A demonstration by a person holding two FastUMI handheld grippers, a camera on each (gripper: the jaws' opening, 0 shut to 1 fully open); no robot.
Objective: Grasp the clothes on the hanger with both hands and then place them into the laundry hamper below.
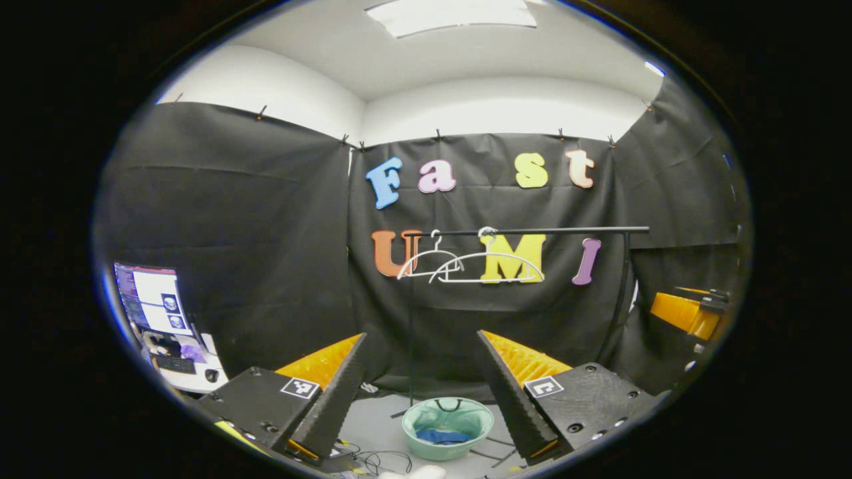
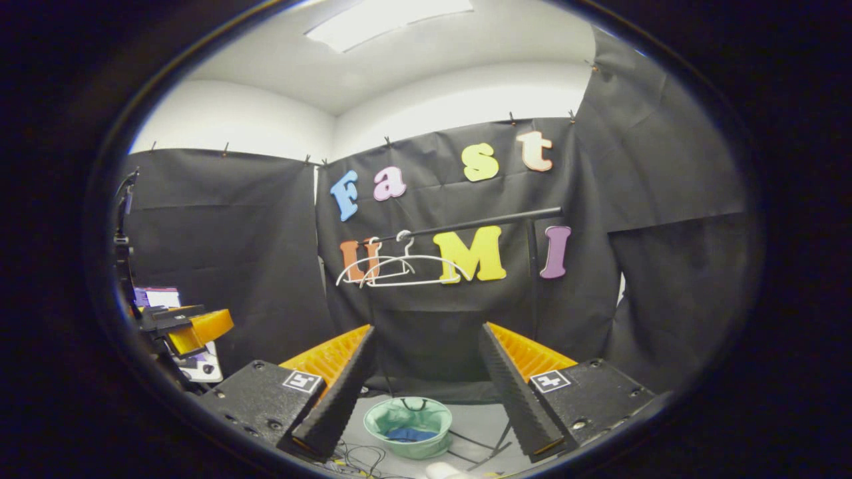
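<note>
Room: black cloth walls point(image 1: 233, 266) all around, with a white ceiling point(image 1: 466, 53) and a bright light panel point(image 1: 452, 14) up top.

Floor: grey floor point(image 1: 379, 416) far below both grippers, with thin black cables point(image 1: 373, 459) lying on it.

Rail: a black bar point(image 1: 532, 231) runs straight ahead of the jaws and higher than them — it sits on a thin black post point(image 1: 622, 293).

Hangers: two white hangers point(image 1: 486, 266) hook on the bar, side by side and partly overlapping. They are bare.

Hamper: a round pale green laundry hamper point(image 1: 447, 429) stands on the floor, under the bar. In the left gripper view it shows low down, right between the two fingers. In the right gripper view it also shows low between the fingers, a bit nearer the left one.

Clothes: something blue point(image 1: 442, 437) lies in the bottom of the hamper — it looks like the clothes, bunched up.

Left gripper point(image 1: 429, 392): jaws wide apart, holding nothing. It points at the bar and hangers, well away from them.

Right gripper point(image 2: 426, 386): jaws wide apart too, holding nothing. It also shows far off at the right edge of the left gripper view.

Desk corner: a lit screen point(image 1: 150, 299) and a keyboard point(image 1: 174, 364) sit off to the left of the left gripper's jaws.
</note>
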